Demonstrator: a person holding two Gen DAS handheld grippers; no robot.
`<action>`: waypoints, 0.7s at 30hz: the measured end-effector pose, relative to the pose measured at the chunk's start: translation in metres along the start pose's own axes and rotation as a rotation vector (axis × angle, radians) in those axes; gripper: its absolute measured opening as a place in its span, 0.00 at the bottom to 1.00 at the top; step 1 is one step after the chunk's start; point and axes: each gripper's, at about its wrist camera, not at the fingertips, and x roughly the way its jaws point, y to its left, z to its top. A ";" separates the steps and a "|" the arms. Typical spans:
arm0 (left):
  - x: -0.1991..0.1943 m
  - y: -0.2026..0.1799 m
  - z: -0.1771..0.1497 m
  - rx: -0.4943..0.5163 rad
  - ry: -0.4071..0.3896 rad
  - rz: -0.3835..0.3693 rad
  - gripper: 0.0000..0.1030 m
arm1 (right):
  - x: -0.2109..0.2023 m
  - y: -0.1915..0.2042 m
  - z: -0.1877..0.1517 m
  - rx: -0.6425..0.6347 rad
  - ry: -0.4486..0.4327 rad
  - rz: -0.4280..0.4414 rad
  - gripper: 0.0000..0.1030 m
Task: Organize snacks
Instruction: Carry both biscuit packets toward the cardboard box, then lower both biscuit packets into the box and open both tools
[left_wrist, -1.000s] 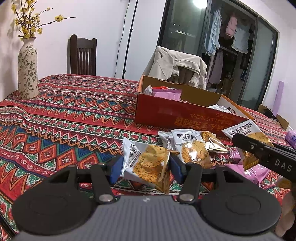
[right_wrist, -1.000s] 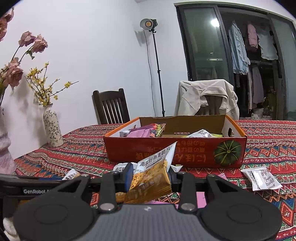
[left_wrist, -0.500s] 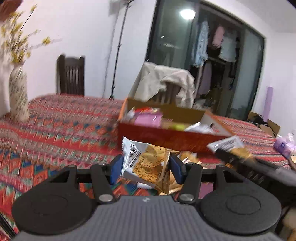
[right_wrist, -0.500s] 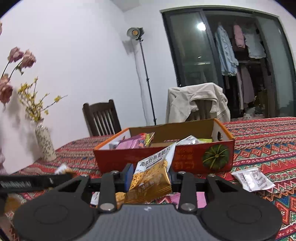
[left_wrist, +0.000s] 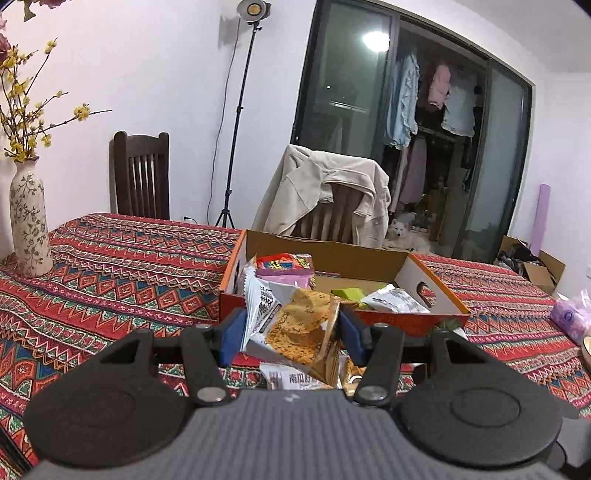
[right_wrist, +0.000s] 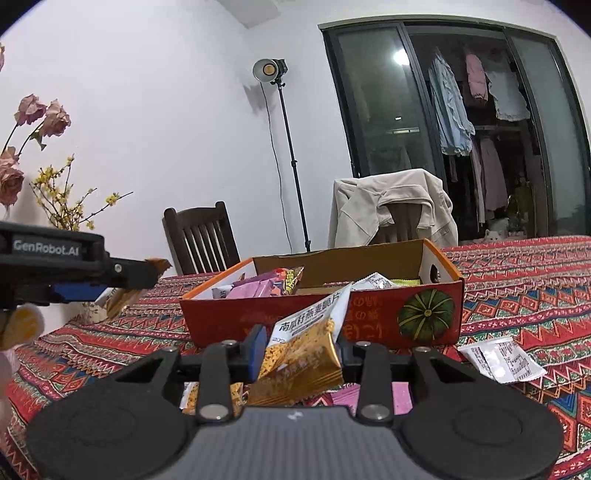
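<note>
While two grippers are hovering before the orange box (right_wrist: 317, 314), each is clamping one snack packet — left gripper (left_wrist: 291, 328) pinching its packet (left_wrist: 295, 328), right gripper (right_wrist: 299, 350) squeezing another packet (right_wrist: 299, 362). One white sachet (right_wrist: 502, 360) is lying on the tablecloth (left_wrist: 110, 273) right of the box.

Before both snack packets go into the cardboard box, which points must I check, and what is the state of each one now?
1. Left tool grips its oat crisp packet: ok, blue pads press on both sides.
2. Right tool grips its own oat crisp packet: ok, jaws closed on it.
3. Cardboard box open at the top: ok.
4. Free space inside the box: ok, bare cardboard floor shows in the middle, in the left wrist view.
5. Packets above the box rim: cannot tell from these views.
6. The two tools apart from each other: ok, the left one is seen far to the side in the right wrist view.
</note>
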 end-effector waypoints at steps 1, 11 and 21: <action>0.002 0.001 0.002 -0.004 0.002 0.002 0.54 | 0.001 -0.002 0.000 0.008 0.004 0.002 0.34; 0.043 -0.001 0.045 -0.022 0.010 0.018 0.54 | 0.005 0.004 0.010 0.008 0.036 -0.053 0.34; 0.121 -0.012 0.079 -0.019 0.065 0.109 0.54 | 0.060 0.008 0.100 -0.102 0.008 -0.160 0.34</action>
